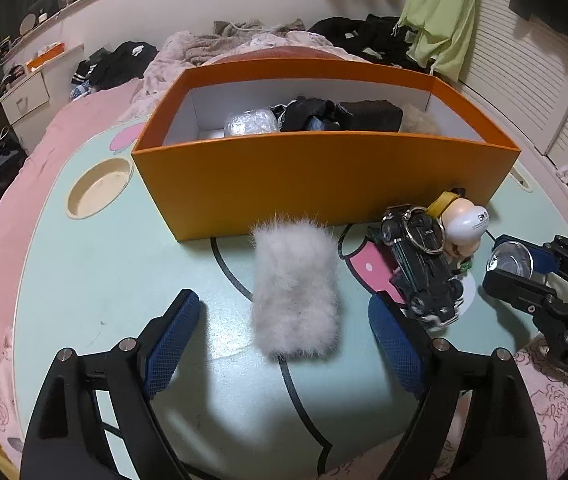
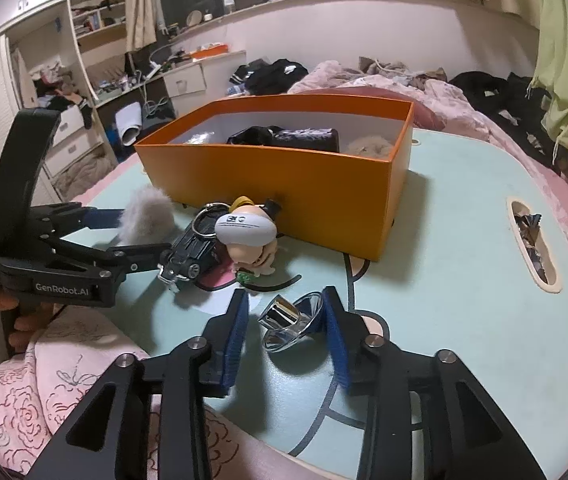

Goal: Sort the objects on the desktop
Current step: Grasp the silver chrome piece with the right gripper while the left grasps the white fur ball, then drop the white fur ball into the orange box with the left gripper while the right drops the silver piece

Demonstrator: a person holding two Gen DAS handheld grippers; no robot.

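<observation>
A grey furry pouch lies on the pale green table in front of the orange box. My left gripper is open, its blue pads either side of the pouch without touching it. A black toy car and a doll keychain lie to its right. My right gripper holds a shiny metal reflector cup between its pads, just above the table. The box holds dark items, a silvery bundle and a fluffy item. The pouch, car and doll also show in the right wrist view.
A round cup recess sits in the table's left side. A slot with foil scraps sits at the right. Pink bedding surrounds the table, with clothes behind the box.
</observation>
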